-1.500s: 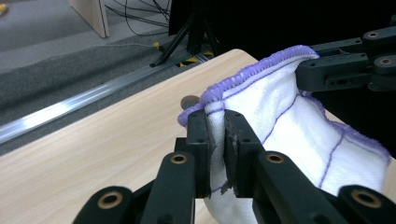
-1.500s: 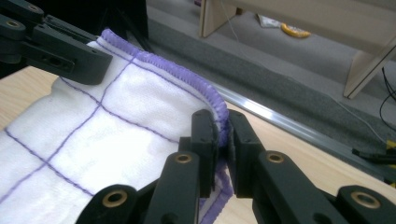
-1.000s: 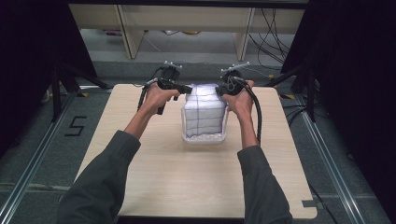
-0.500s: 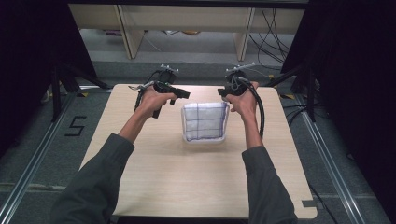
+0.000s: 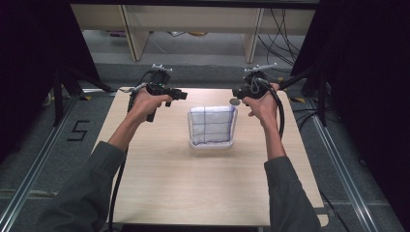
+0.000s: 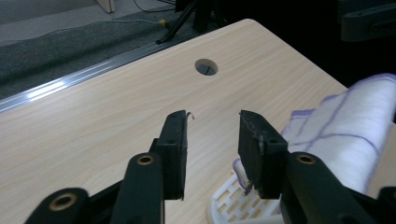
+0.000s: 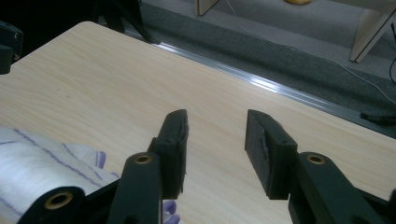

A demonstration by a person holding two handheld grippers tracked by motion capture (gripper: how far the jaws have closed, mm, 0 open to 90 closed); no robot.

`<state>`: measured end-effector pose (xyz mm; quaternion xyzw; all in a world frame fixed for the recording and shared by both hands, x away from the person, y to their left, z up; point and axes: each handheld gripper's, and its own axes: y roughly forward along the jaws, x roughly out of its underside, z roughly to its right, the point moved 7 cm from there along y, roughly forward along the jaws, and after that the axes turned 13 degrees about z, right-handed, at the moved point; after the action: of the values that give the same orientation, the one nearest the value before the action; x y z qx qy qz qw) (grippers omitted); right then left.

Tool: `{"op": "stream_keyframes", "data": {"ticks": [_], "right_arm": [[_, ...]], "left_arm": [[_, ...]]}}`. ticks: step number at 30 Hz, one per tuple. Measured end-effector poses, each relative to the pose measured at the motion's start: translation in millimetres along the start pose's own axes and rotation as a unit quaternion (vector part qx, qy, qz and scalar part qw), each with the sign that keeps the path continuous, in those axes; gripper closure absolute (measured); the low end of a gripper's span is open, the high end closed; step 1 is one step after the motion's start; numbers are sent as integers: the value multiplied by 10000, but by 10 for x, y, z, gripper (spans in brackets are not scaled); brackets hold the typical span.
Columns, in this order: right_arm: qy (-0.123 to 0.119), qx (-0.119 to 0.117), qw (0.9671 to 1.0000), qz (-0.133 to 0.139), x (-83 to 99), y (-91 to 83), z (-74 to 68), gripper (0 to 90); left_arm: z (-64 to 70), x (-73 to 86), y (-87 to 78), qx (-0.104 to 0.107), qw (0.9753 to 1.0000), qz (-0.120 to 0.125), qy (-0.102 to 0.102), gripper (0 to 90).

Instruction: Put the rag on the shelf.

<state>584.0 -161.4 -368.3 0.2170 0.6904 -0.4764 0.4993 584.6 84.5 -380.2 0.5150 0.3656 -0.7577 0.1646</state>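
— Where's the cloth [image 5: 212,124] from my fingers?

— Centre of the frame, draped over a white basket [image 5: 211,144] on the table [image 5: 159,179], long axis running toward the top edge.

— And my grippers?

— Left gripper [image 5: 181,94] sits upper left of it, right gripper [image 5: 236,93] upper right and nearer, I judge. Both have fingers [image 6: 173,144] released, nothing between them.

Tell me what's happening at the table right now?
A person holds a two-jaw gripper in each hand above the far part of the wooden table. The left gripper and right gripper are both open and hold nothing. Between them sits a white slotted basket with a white cloth with purple lines lying in it.
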Motion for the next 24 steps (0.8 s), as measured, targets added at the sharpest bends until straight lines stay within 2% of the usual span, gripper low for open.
{"op": "stream_keyframes", "data": {"ticks": [2,5,6,10,12,14,15,17,18,19,20,22,24], "right_arm": [[-89,-58,9999,70,-5,-14,-11,584],[-88,-44,9999,61,9,-29,-38,577],[-100,-47,9999,64,12,-33,-42,576],[-168,-90,9998,35,32,-59,-56,576],[-50,-72,10000,15,38,-72,-75,576],[-75,-87,9999,32,43,-79,-71,576],[-188,-108,9997,88,37,-80,-56,575],[-51,-120,9999,111,45,-89,-91,575],[-135,-138,9997,132,39,-96,-77,575],[-90,-134,9998,116,46,-103,-88,574],[-208,-147,9996,135,48,-94,-73,572],[-186,-123,9995,214,45,-97,-93,568],[-211,-179,9994,183,43,-119,-102,562]], "left_arm": [[35,24,-34,48,10000,2,65,577],[58,29,-68,41,9999,124,30,561],[45,29,-96,31,9999,117,83,556],[29,33,-147,4,9997,225,12,543],[15,44,-178,-14,9998,189,61,534],[20,47,-199,18,9997,232,27,534],[24,51,-209,33,9997,233,42,533],[50,61,-212,47,9996,292,-1,530],[63,75,-215,80,9996,267,12,530],[77,86,-215,94,9996,256,7,527],[85,92,-215,96,9996,265,9,525],[111,105,-222,136,9995,285,11,522],[122,114,-231,155,9995,277,14,520]]}}
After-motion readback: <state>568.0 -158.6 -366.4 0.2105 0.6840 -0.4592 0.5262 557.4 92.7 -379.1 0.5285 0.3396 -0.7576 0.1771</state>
